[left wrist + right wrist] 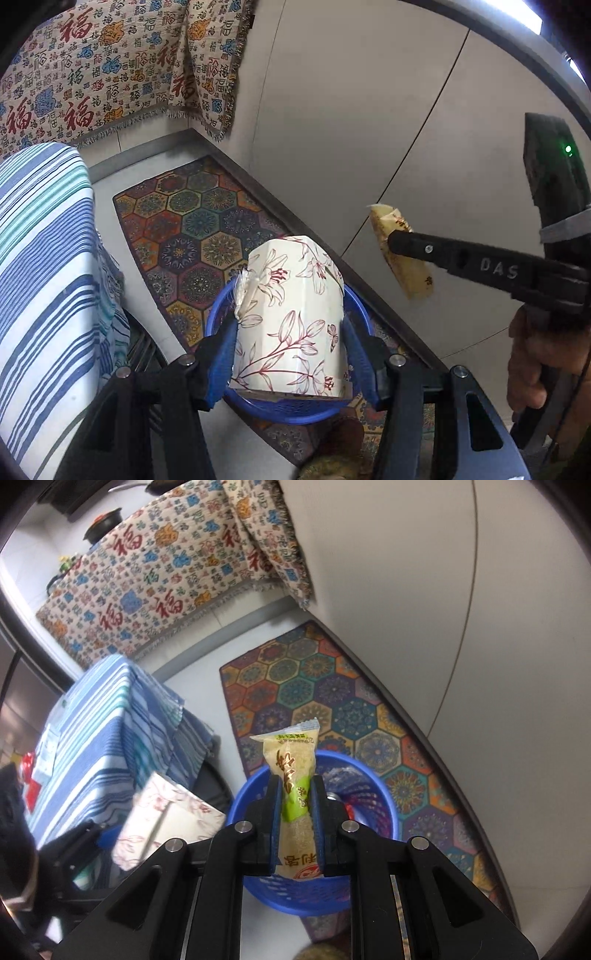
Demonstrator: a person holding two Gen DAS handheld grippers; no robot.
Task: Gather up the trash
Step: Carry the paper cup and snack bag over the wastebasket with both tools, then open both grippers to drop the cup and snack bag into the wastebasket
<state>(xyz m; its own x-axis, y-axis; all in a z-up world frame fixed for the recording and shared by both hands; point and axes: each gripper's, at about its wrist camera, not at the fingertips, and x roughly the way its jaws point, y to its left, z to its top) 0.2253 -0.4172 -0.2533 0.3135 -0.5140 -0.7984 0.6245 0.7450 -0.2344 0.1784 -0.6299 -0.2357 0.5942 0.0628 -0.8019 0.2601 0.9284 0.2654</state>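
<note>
My left gripper (291, 325) is shut on a white floral tissue box (291, 314) and holds it over the blue trash basket (280, 410) on the floor. My right gripper (295, 805) is shut on a yellow-green snack packet (293, 775) and holds it upright above the same basket (373, 797), which has some trash inside. In the left wrist view the right gripper (397, 242) and its packet (406, 269) hang to the right of the basket. In the right wrist view the tissue box (166, 816) is at the lower left.
The basket stands on a hexagon-patterned rug (332, 694) along a white wall (369, 110). A blue striped cloth covers a table (96, 720) at the left. A patterned throw covers furniture (166, 576) at the back.
</note>
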